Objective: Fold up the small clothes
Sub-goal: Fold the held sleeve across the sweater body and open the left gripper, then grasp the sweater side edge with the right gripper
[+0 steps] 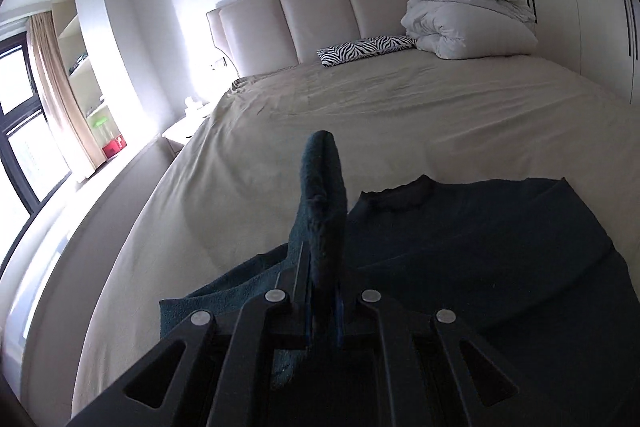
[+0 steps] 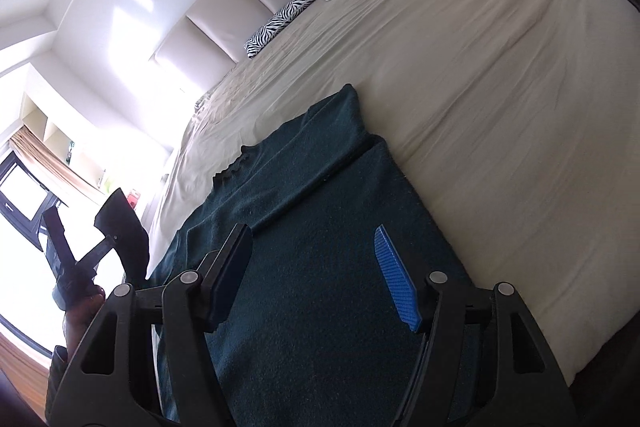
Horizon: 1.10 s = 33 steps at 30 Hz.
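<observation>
Teal knit: the sweater [image 2: 320,267] lies spread on the bed [image 2: 500,87] right under your right tongs [image 2: 316,271], its frilled neck ahead of them toward the headboard [image 1: 320,11].
Left tongs: your left tongs [image 1: 320,267] are pinched tight on a strip of the sweater, most likely its left sleeve [image 1: 324,195], which stands up out of the closed jaws and past their tips.
Right tongs: about half spread, with nothing in them; the blue pad [image 2: 396,283] and the dark pad [image 2: 228,275] hang over the body of the garment, and you cannot tell from here whether they touch it.
Fold so far: one flap already lies turned in on the side of your right tongs, its edge running ahead of the dark pad.
Step in hand: you appear to be carrying the left sleeve across for the matching fold.
Next move: bring that sleeve over the body toward the right tongs, lay it flat alongside the turned-in flap, then let go.
Right tongs' part: they could press the body down so the knit does not drag with the sleeve.
Watch: the knit is soft and limp, so the sleeve may twist or bunch as it lands.
Beyond the tongs: a zebra pillow [image 1: 366,49] and a rolled duvet [image 1: 468,19], well apart from the work.
</observation>
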### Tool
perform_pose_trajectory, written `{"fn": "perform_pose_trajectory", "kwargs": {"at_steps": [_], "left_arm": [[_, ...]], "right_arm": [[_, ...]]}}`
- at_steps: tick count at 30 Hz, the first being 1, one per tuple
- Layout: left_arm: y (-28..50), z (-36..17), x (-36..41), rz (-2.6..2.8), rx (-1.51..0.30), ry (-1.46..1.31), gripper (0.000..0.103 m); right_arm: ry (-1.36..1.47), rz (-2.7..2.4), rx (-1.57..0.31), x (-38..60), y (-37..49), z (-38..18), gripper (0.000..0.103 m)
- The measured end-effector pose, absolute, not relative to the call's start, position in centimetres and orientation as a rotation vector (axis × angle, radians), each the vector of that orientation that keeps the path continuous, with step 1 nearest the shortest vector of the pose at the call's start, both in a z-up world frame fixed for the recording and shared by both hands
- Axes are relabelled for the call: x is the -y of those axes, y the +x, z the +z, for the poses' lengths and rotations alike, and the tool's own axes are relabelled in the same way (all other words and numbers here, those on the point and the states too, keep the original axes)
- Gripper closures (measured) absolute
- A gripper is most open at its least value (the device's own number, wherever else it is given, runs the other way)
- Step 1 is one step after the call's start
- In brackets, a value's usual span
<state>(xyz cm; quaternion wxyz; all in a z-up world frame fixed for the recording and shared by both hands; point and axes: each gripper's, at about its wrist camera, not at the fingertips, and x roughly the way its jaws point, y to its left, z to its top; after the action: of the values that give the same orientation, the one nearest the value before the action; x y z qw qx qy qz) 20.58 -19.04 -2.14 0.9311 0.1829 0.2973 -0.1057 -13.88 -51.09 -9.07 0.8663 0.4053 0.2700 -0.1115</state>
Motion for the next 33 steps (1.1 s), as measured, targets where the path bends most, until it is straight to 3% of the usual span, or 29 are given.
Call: {"fn": "perform_pose_trajectory", "kwargs": {"at_steps": [1, 2, 3, 6, 16, 24, 31, 32, 33], "left_arm": [[20.5, -3.4, 21.0, -0.247, -0.640, 0.420, 0.089], [20.3, -4.8, 22.6, -0.277, -0.672, 0.463, 0.074], [19.3, -6.1, 23.8, -0.293, -0.685, 0.495, 0.051], [16.8, -7.4, 23.8, -0.307, -0.664, 0.495, 0.027], [12.9, -7.0, 12.7, -0.349, -0.712, 0.230, 0.025], [16.4, -6.3, -0.8, -0.166, -0.724, -0.066, 0.025], [18.7, -7.7, -7.9, -0.121, -0.764, -0.224, 0.026], [18.8, -8.0, -8.4, -0.121, -0.769, -0.241, 0.026], [19.0, -8.2, -8.9, -0.122, -0.774, -0.255, 0.026]], "right_arm": [[0.856, -0.243, -0.559, 51.6, -14.2, -9.2, 0.041], [0.860, -0.251, -0.555, 52.0, -14.5, -9.3, 0.041], [0.863, -0.259, -0.555, 52.4, -14.9, -9.4, 0.041], [0.859, -0.295, -0.558, 53.1, -15.6, -9.9, 0.041], [0.822, -0.205, -0.635, 51.8, -11.6, -10.4, 0.040], [0.652, 0.126, -0.811, 44.8, 2.9, -8.0, 0.041], [0.694, 0.126, -1.029, 41.1, 15.8, -12.2, 0.041], [0.703, 0.119, -1.044, 40.8, 16.7, -12.9, 0.042], [0.700, 0.117, -1.060, 40.5, 17.6, -13.5, 0.052]]}}
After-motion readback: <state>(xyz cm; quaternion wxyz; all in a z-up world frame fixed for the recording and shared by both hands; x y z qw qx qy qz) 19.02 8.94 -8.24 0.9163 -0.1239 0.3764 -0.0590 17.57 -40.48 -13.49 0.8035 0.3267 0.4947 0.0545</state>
